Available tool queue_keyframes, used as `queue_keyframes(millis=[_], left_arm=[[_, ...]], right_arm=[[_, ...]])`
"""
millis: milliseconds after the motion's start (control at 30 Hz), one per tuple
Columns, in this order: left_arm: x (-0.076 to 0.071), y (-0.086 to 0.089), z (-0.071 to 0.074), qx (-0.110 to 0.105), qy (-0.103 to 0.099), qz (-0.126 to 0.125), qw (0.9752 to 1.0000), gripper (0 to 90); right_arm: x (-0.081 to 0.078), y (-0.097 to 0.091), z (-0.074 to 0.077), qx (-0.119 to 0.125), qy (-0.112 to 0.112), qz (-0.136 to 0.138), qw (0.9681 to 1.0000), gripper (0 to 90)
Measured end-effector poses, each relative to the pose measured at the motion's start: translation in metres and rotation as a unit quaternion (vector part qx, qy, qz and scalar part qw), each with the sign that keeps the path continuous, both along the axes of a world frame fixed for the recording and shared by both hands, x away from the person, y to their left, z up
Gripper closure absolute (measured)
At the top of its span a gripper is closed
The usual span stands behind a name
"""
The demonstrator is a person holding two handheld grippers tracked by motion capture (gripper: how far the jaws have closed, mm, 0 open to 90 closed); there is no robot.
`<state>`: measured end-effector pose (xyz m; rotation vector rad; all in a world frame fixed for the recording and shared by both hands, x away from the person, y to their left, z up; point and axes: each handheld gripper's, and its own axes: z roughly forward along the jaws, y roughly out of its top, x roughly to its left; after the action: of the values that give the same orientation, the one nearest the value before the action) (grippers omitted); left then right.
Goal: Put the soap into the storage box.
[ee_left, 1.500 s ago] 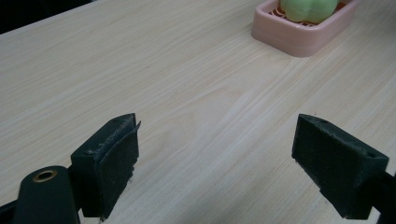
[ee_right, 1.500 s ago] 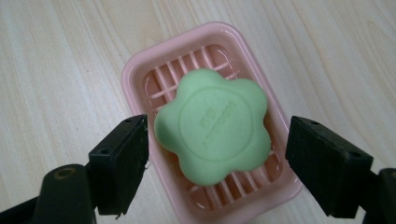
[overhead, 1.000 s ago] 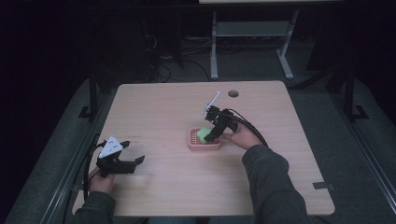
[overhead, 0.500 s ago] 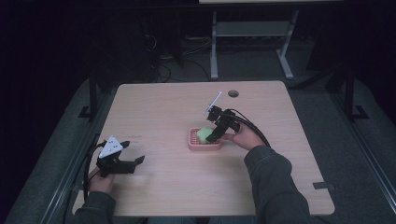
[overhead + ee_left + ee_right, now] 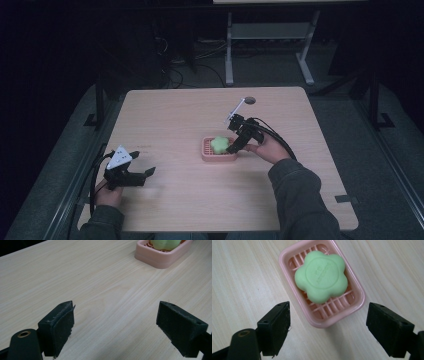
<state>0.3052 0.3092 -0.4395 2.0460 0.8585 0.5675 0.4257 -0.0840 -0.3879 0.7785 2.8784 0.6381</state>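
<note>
A green flower-shaped soap [image 5: 321, 275] [image 5: 219, 144] lies in a pink slatted soap dish [image 5: 356, 300] [image 5: 214, 157] near the middle of the wooden table [image 5: 200, 120]. My right gripper [image 5: 327, 332] [image 5: 234, 147] hovers just above the dish's right end, open, with nothing between its jaws. My left gripper [image 5: 122, 327] [image 5: 145, 172] rests low over bare table at the front left, open and empty. In the left gripper view the dish [image 5: 160, 258] with the soap [image 5: 165, 243] sits far off at the upper right.
A round cable hole [image 5: 249, 100] sits near the table's far edge, right of centre. A metal frame [image 5: 270, 35] stands on the dark floor behind the table. A dark tape patch [image 5: 346, 198] marks the front right corner.
My right gripper has drawn back a little to the right from the soap, which stays in the dish. The left gripper has not moved.
</note>
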Motion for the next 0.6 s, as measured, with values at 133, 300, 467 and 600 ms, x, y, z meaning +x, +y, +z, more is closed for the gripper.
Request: queue_keyframes(millis=[133,300,467,600], left_arm=[[0.0,0.0,0.0,0.0,0.0,0.001,1.0,14.4],[0.0,0.001,0.0,0.002,-0.001,0.002,1.0,14.4],[0.0,0.0,0.0,0.002,-0.001,0.001,1.0,14.4],[0.0,0.0,0.0,0.004,0.0,0.001,1.0,14.4]], right_arm=[[-0.005,-0.006,-0.002,0.0,0.001,-0.002,1.0,19.3],[-0.008,-0.011,-0.004,-0.012,0.01,-0.005,0.9999,19.0],[-0.013,-0.019,-0.003,-0.001,0.004,-0.01,0.9999,19.1],[-0.016,-0.024,-0.006,-0.001,0.006,-0.015,0.9999,19.0]])
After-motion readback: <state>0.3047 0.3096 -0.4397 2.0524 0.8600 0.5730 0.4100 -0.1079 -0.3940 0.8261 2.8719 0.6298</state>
